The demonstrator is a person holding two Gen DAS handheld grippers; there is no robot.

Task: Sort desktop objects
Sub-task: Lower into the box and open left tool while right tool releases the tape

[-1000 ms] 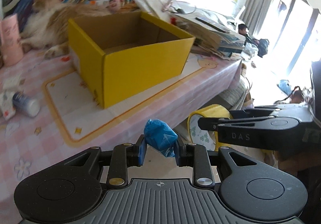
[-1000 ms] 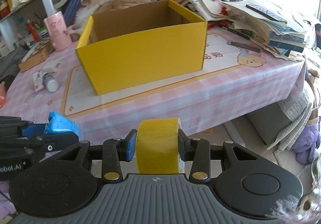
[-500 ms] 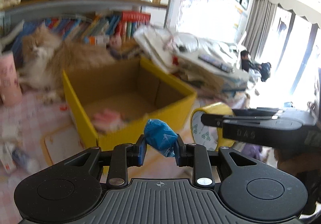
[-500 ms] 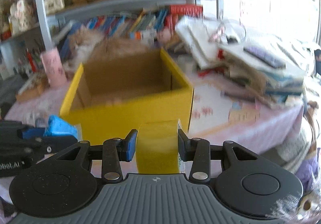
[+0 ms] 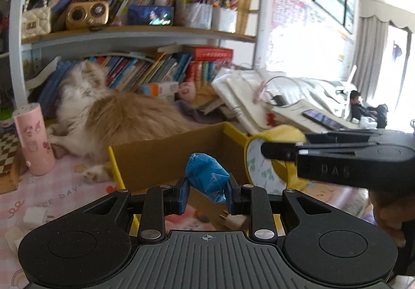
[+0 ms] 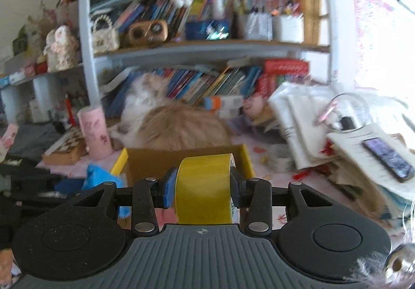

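A white-framed, wood-shelved bookcase (image 5: pixel 145 35) crammed with books fills the left wrist view from 9 to 1 o'clock. Under it, on the pink checked tablecloth (image 5: pixel 52 201), a long-haired ginger-and-white cat (image 5: pixel 116 118) lies toward 10 o'clock, just behind the open yellow cardboard box (image 5: pixel 166 159) at the centre. A heap of white papers and cloth bags (image 6: pixel 311 131) sits at 3 o'clock in the right wrist view, with a dark phone (image 6: pixel 387 156) on it.

The left gripper (image 5: pixel 207 191) is clenched on a crumpled blue plastic bag (image 5: pixel 207 177), held above the box's near edge. At 3 o'clock from it, the right gripper (image 6: pixel 205 186) grasps a roll of yellow tape (image 6: pixel 203 189) by its flat sides, also over the box, with the roll upright. A pink cylindrical tumbler (image 5: pixel 33 138) with cartoon prints stands at 9 o'clock, near the cat's paws.
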